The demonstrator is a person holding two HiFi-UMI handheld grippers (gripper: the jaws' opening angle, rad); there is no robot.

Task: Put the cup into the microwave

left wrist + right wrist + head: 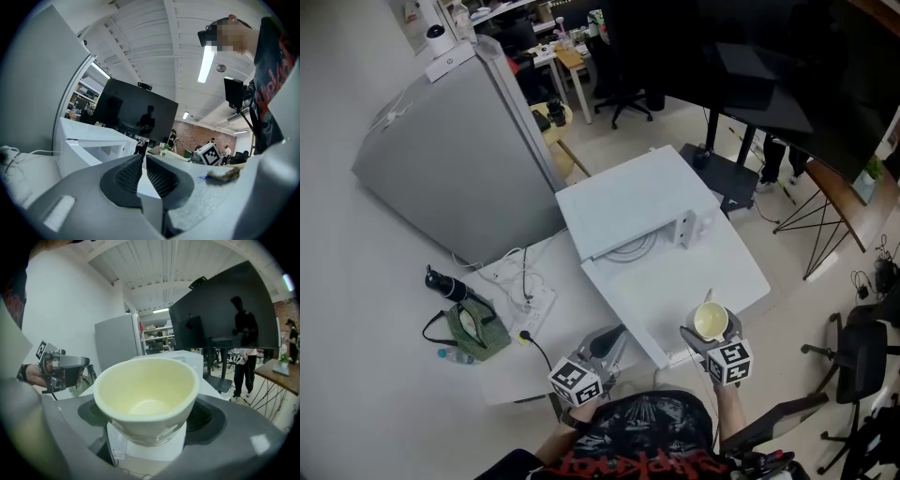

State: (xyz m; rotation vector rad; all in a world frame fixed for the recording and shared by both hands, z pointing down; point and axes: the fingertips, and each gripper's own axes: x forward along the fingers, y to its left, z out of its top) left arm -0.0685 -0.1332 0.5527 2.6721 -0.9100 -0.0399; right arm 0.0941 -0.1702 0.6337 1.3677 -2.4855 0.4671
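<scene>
The cup is seen as a pale, cream-coloured, bowl-shaped vessel, empty inside. It is grasped upright by the right gripper, whose dark pads are pressed against opposite sides of its lower wall. It is judged to be glazed ceramic: stiff, moderately heavy for its size, smooth enough to slip, and likely to chip or crack if knocked or dropped. The wall is tapered, wide at the rim and narrow at the foot. A hold low on the body, as is taken here, is therefore judged sound only while the cup is carried level; a tilt could let it slide up out of the pads. No handle can be made out.

From the head view, the cup is found over the near right part of the white surface in front of the microwave. It is well short of the cavity, whose front is seen open towards the person. Whether the cup's foot touches that surface cannot be told.

The left gripper is clenched with nothing between its pads and is held off to the left, near the tabletop. A green pouch is seen lying further left.
</scene>
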